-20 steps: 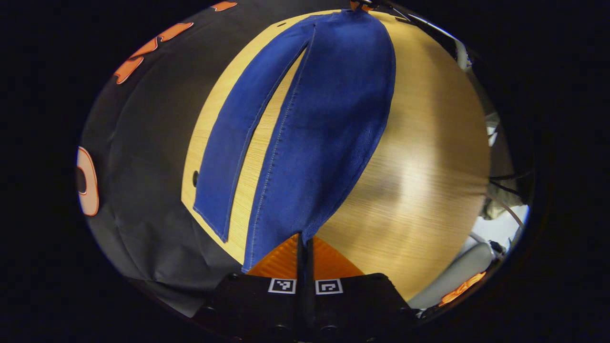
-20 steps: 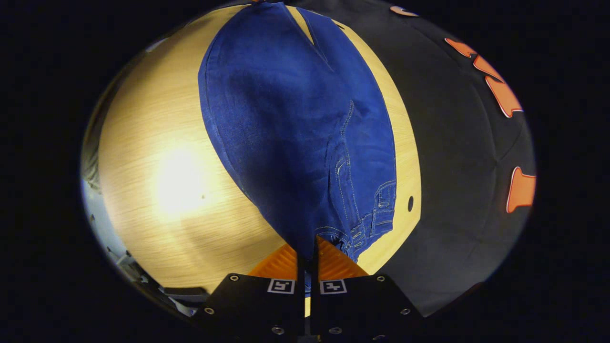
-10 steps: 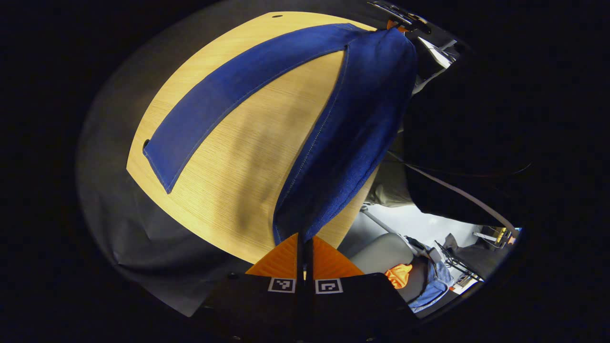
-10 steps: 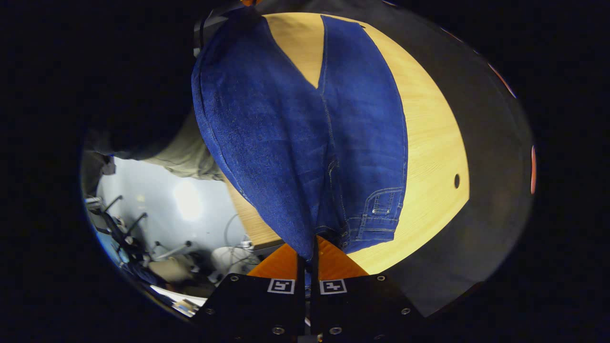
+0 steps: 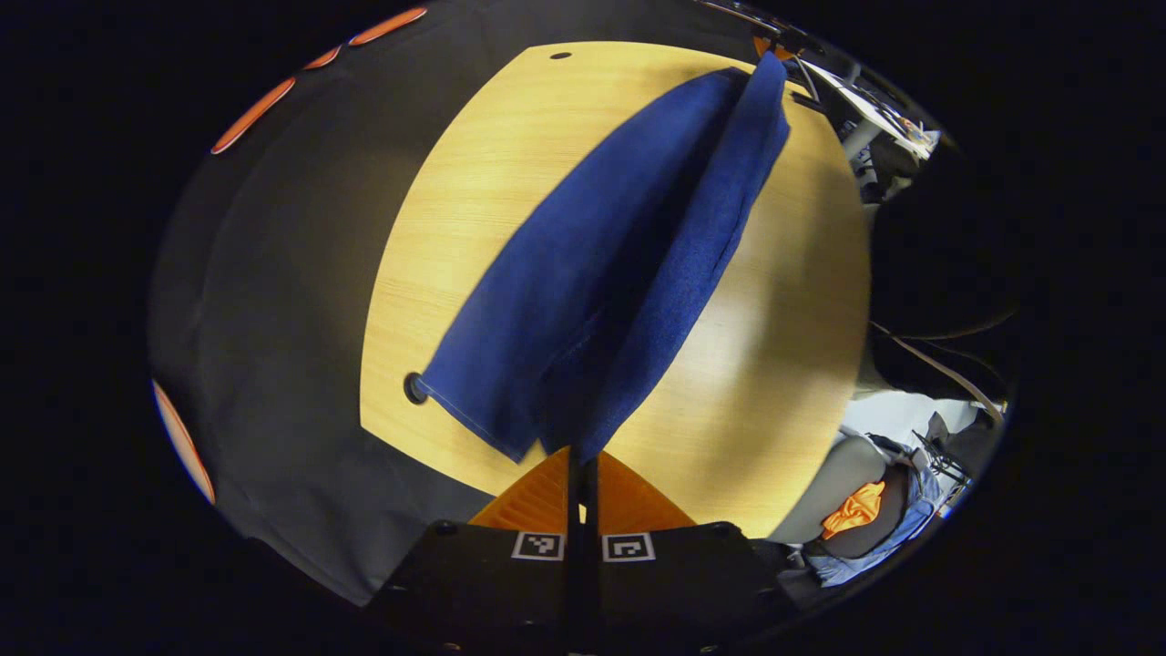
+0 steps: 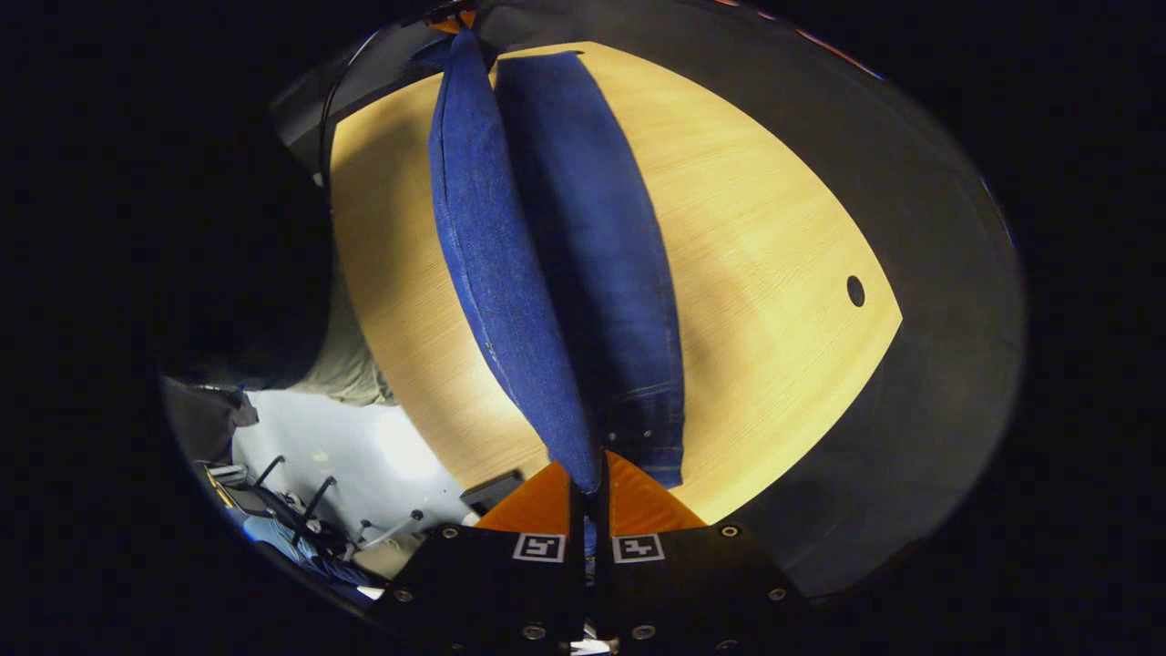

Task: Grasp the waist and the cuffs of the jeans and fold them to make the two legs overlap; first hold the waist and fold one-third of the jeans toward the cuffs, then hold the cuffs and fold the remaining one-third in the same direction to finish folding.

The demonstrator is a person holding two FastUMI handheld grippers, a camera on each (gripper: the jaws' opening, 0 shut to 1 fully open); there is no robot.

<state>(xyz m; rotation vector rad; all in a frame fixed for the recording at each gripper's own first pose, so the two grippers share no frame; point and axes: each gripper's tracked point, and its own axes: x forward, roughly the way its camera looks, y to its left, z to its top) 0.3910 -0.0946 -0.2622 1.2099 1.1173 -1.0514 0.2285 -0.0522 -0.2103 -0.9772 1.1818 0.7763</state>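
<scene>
Now dark blue jeans (image 5: 619, 273), legs overlapped, stretched over wooden table (image 5: 474, 182)

A light wooden table (image 5: 792, 364) carries the blue jeans (image 5: 583, 292), one leg flat.

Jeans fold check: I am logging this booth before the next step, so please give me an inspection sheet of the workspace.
Surface: wooden table, with a round hole.
Job's things: jeans; one leg lies flat, the other held raised over it.
Clutter: nothing seen on the table.
Grippers: left claw shut on the cuff, right claw shut on the waist.
Cables: thin leads past the table edge.
Surroundings: black cloth wall; orange cloth beyond the table.
</scene>
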